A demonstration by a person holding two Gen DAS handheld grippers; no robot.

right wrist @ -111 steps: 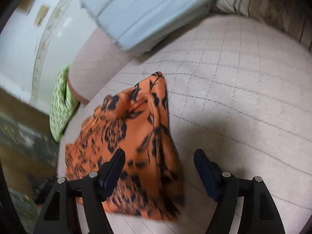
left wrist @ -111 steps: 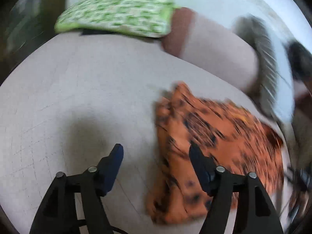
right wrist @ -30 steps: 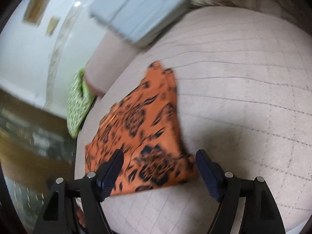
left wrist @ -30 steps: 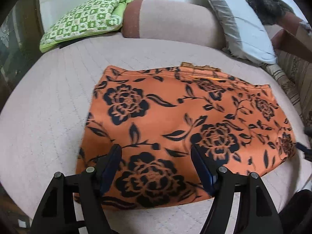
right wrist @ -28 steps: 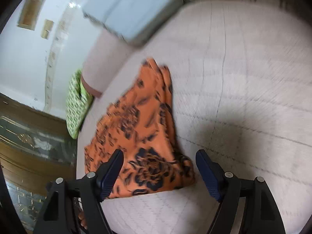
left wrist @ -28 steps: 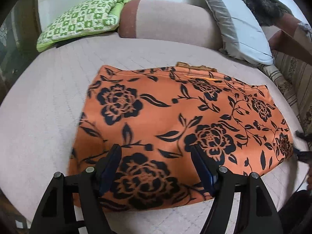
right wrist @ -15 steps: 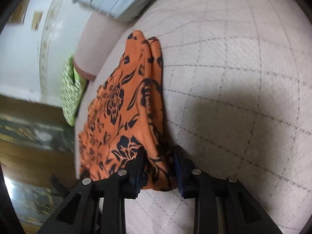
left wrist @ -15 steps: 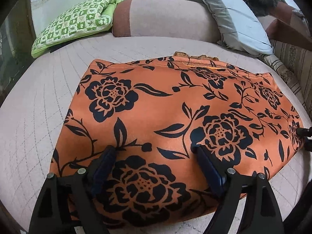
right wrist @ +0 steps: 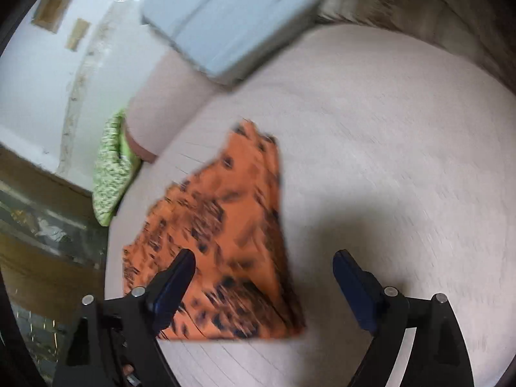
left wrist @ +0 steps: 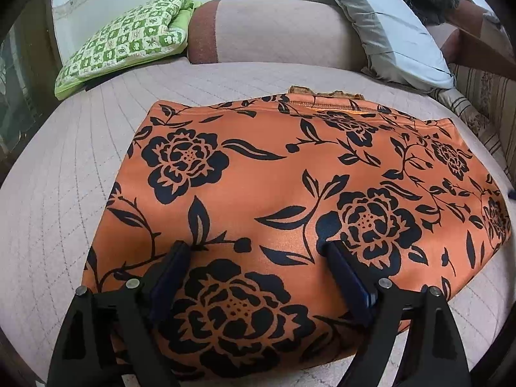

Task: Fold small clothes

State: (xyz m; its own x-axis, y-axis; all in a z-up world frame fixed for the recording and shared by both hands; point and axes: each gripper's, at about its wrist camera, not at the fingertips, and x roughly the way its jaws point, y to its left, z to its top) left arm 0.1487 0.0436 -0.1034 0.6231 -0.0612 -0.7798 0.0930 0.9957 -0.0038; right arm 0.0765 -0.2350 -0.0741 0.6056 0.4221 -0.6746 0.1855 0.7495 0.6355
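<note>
An orange garment with black flowers lies spread flat on the quilted bed. My left gripper is open just above its near left part, and its wide-set fingers pinch no fabric. In the right wrist view the same garment is blurred, its near right corner below my right gripper. That gripper's jaws are opening. Nothing is pinched between them, and the cloth lies under the left finger only.
A green checked cushion, a beige bolster and a grey-blue pillow line the far side of the bed. Striped fabric lies at the right. Bare quilt stretches right of the garment, and the floor shows at the left.
The left gripper came closer to the cloth and its jaws widened. The right gripper pinched the garment's right corner half a second ago, then let go, opened wide and drew back.
</note>
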